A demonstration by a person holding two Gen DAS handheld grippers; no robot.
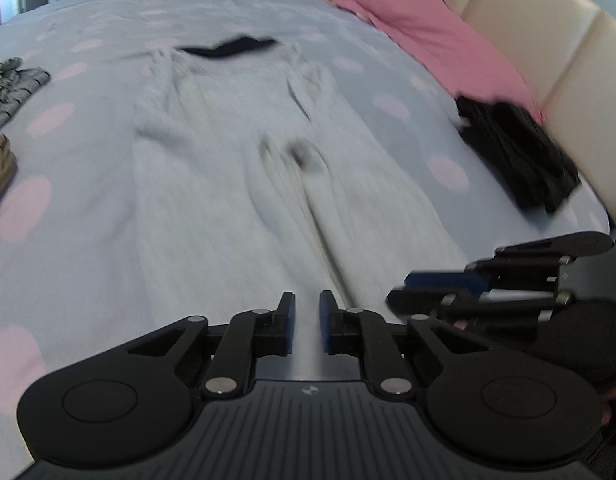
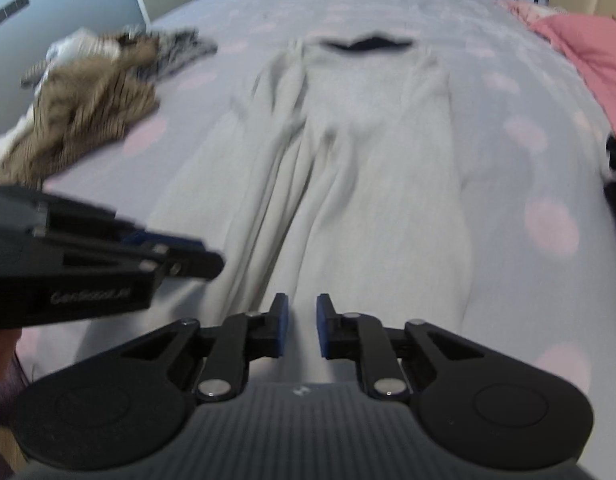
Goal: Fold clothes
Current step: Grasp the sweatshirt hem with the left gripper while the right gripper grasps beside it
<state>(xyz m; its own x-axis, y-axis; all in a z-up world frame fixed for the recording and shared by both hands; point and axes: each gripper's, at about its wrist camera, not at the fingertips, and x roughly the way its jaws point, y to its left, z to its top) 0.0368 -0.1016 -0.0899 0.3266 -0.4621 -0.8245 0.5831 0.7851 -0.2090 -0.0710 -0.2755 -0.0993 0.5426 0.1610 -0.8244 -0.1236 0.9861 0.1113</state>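
A long light grey ribbed garment lies flat along the bed, its black neckline at the far end and its sleeves turned inward. My left gripper hovers over the near hem, open by a narrow gap with nothing pinched. The right gripper comes in from the right, seen side-on. In the right wrist view the same garment stretches away. My right gripper is open above its near end, and the left gripper shows at the left. Both views are motion-blurred.
The bed sheet is pale lilac with pink dots. A heap of brown and striped clothes lies at the left. Folded black clothes sit at the right edge by a pink pillow and cream headboard.
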